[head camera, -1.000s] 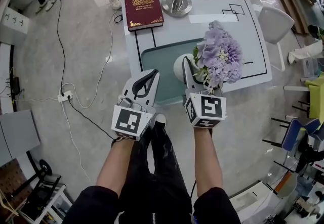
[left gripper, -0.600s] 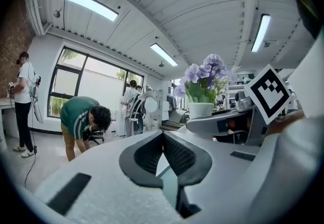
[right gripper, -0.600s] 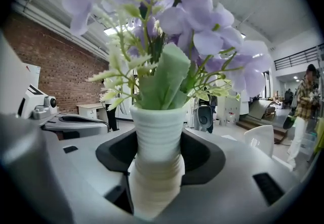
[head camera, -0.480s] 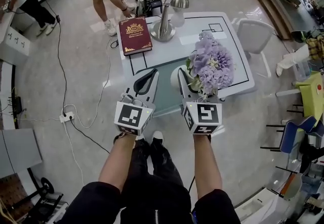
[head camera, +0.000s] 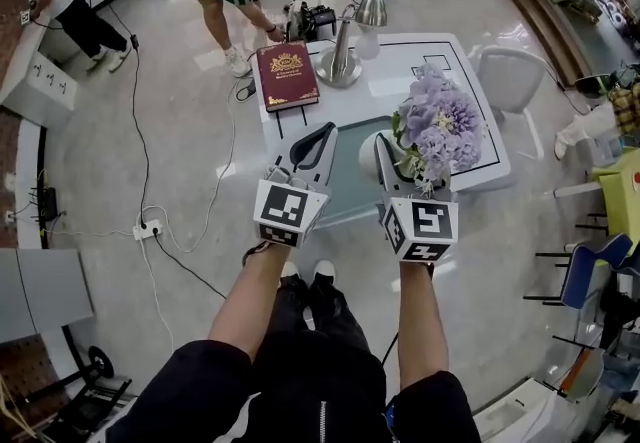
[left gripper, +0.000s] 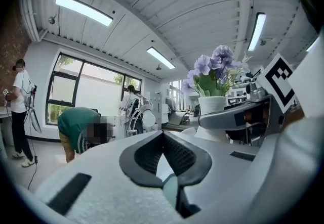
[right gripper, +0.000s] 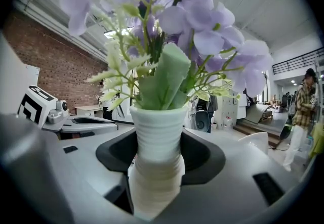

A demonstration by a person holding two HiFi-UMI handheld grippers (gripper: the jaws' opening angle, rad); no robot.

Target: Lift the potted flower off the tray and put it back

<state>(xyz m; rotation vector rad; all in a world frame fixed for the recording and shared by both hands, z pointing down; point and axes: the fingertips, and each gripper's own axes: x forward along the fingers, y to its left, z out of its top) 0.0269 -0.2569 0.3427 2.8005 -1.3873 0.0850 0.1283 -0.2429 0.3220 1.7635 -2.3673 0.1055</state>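
Observation:
The potted flower, purple blooms in a ribbed white pot, hangs in the air above the teal tray. My right gripper is shut on the pot's body, a dark pad pressing each side in the right gripper view; the blooms hide its far jaw in the head view. My left gripper hovers to the left of the pot at about the same height, apart from it, jaws shut with tips meeting and nothing held. The left gripper view shows the pot to its right.
The tray lies on a small white table that also bears a dark red book and a metal lamp. A white chair stands at its right. People stand beyond the table. Cables cross the floor on the left.
Both grippers have risen together, carrying the pot up off the tray. The table now looks smaller and farther below. The person in green has come into view.

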